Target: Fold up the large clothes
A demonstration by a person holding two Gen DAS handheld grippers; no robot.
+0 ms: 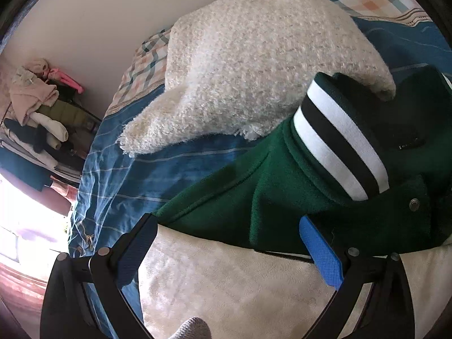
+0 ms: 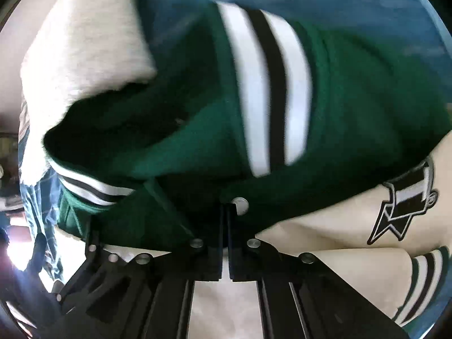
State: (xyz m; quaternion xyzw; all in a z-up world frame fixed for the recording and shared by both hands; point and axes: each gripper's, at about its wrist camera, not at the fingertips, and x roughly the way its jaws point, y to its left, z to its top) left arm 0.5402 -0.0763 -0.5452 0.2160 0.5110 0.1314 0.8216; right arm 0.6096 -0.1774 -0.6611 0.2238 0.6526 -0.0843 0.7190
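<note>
- I am viewing a clothes pile (image 1: 36,113) at the far left, well apart from the work and outside this fold.
- I am working on a bed (image 1: 127,180) with a blue striped cover, which is serving as the flat folding surface.
- I am noting a fleece (image 1: 254,65) lying across the bed above the jacket; its lower edge is overlapping the collar area, so I judge it may snag a lifted panel.
- I am holding the left gripper (image 1: 228,257) over the jacket's cream sleeve (image 1: 226,282), fingers spread wide and pinching nothing; I judge it is placed to take the shoulder seam.
- I am locating the jacket (image 1: 276,197) in the middle of the bed: green body, cream sleeves, striped collar (image 1: 339,138) standing up.
- I am keeping the right gripper (image 2: 225,243) pressed together at the front edge beside a snap (image 2: 240,204); whether cloth is caught between the pads I cannot tell.
- I am seeing a star patch (image 2: 401,212) on the cream sleeve at the right, with a striped cuff (image 2: 423,279) below it.
</note>
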